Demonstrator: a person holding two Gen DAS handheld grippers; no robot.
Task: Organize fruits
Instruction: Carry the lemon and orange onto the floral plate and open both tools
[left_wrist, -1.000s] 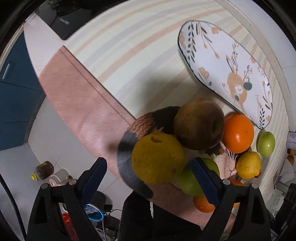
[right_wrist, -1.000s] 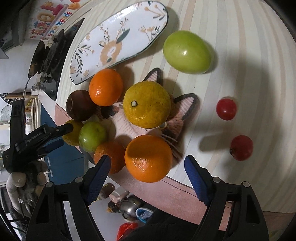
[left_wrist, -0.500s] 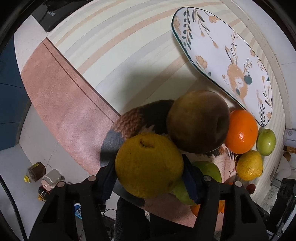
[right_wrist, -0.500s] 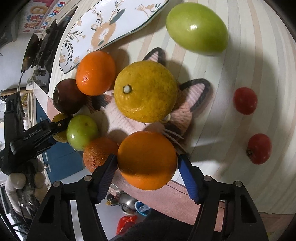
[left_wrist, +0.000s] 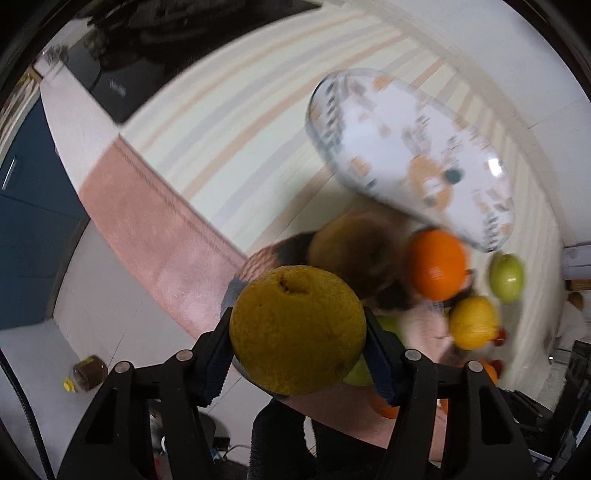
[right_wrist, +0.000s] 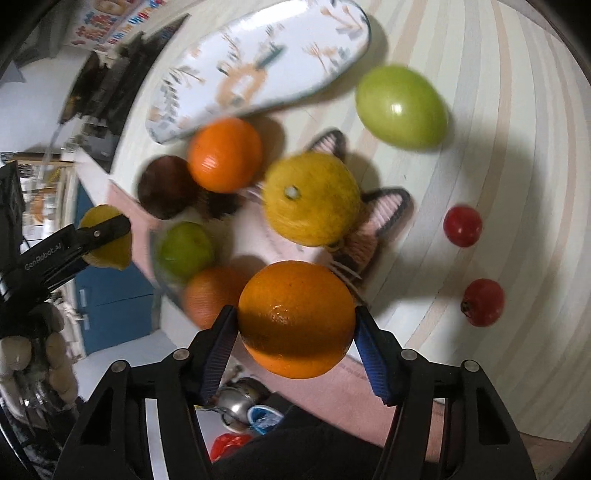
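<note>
We found the left hand-held gripper (left_wrist: 297, 345) clamped on a yellow citrus (left_wrist: 297, 328), its jaws pressed on opposite flanks across the widest part and the fruit lifted clear of the cat-shaped mat (right_wrist: 373, 221); the dimpled rind looked firm and grippy, so we judged a hold at the equator sound, though the fruit seemed heavy enough to roll out if the jaws slackened; in the right wrist view that same fruit showed at the far left, pinched by the other tool. Moving rightward across the worktop (right_wrist: 517, 147), we counted a dark brown fruit (right_wrist: 166, 186), a small green fruit (right_wrist: 184, 249), two loose oranges, one (right_wrist: 224, 155) by the tray and one (right_wrist: 207, 295) at the mat's near edge, a second yellow citrus (right_wrist: 312, 199) sitting on the mat, one large green fruit (right_wrist: 402, 107) and two small red fruits (right_wrist: 462, 226) (right_wrist: 483, 302) lying apart on the stripes; these last we judged soft and easily bruised. The patterned oval tray (right_wrist: 258, 70) carried nothing. The right hand-held gripper (right_wrist: 295, 338) was closed on a third orange (right_wrist: 295, 319), held likewise across its middle, glossy and perhaps slippery.
</note>
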